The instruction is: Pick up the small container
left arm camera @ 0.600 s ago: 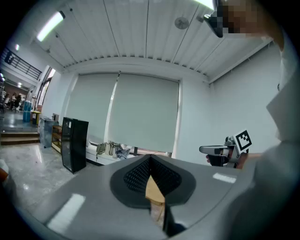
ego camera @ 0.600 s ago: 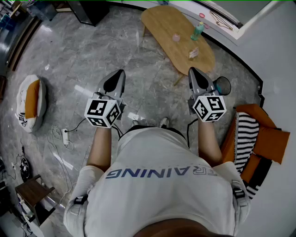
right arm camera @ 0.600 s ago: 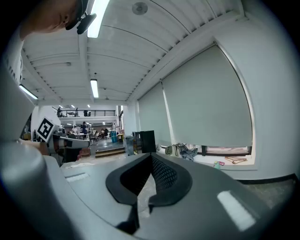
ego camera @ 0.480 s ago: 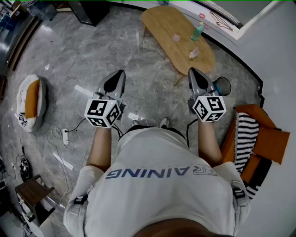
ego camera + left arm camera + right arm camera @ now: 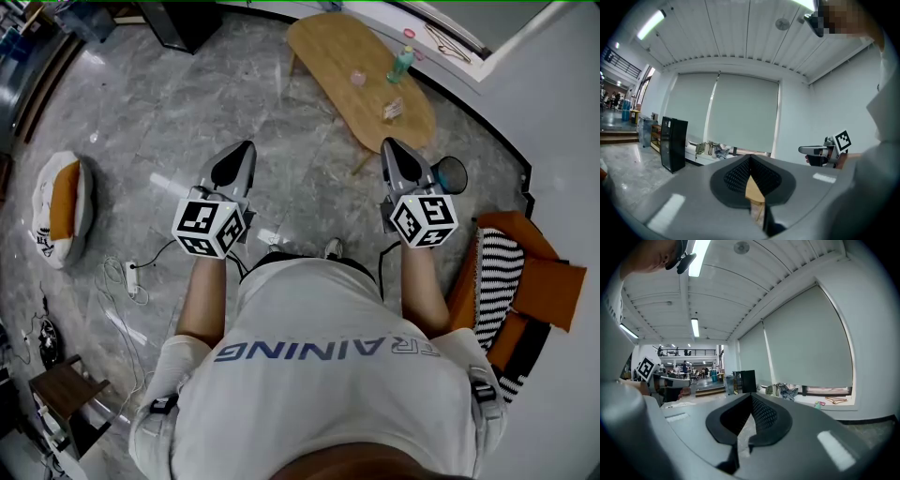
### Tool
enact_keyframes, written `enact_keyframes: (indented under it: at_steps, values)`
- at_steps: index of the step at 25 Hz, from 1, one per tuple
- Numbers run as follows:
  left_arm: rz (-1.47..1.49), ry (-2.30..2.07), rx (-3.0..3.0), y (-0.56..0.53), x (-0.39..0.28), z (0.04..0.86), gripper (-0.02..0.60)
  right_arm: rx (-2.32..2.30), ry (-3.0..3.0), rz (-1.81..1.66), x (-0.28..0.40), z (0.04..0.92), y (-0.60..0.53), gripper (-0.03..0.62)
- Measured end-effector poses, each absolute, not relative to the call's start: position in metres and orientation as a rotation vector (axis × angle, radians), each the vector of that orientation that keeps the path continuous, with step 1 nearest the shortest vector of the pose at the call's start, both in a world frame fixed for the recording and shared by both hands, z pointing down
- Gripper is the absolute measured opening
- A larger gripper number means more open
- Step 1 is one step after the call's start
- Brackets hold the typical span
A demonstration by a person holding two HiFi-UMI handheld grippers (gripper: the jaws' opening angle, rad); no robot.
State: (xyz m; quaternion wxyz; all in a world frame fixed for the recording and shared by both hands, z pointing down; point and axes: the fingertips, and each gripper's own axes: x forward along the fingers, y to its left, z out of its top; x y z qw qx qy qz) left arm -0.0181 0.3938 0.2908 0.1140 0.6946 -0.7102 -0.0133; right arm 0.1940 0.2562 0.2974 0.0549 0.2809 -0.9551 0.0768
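The small container (image 5: 357, 77), a clear pinkish cup, stands on the oval wooden table (image 5: 323, 42) ahead of me, with a green bottle (image 5: 401, 62) and a small packet (image 5: 392, 108) to its right. My left gripper (image 5: 243, 150) is held level over the floor, well short of the table and left of it. Its jaws are shut with nothing between them, as the left gripper view (image 5: 750, 158) shows. The right gripper (image 5: 390, 145) hovers near the table's near right end, also shut and holding nothing (image 5: 751, 395). Both stay far from the container.
A white and orange cushion (image 5: 59, 208) lies on the marble floor at the left, with a power strip and cable (image 5: 131, 272) nearby. Striped and orange cushions (image 5: 525, 277) sit at the right by the wall. A dark wooden stool (image 5: 58, 392) stands at lower left.
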Motion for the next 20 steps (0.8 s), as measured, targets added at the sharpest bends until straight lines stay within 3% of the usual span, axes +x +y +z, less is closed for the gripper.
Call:
enact_keyframes:
  at_steps: [9, 20]
  values:
    - [-0.049, -2.078, 2.036, 0.413, -0.033, 0.293, 0.000, 0.878, -2.888, 0.253, 0.177, 0.301, 0.269, 0.014]
    - [-0.064, -2.079, 1.994, 0.461, -0.096, 0.313, 0.000, 0.796, -2.851, 0.225, 0.107, 0.323, 0.312, 0.014]
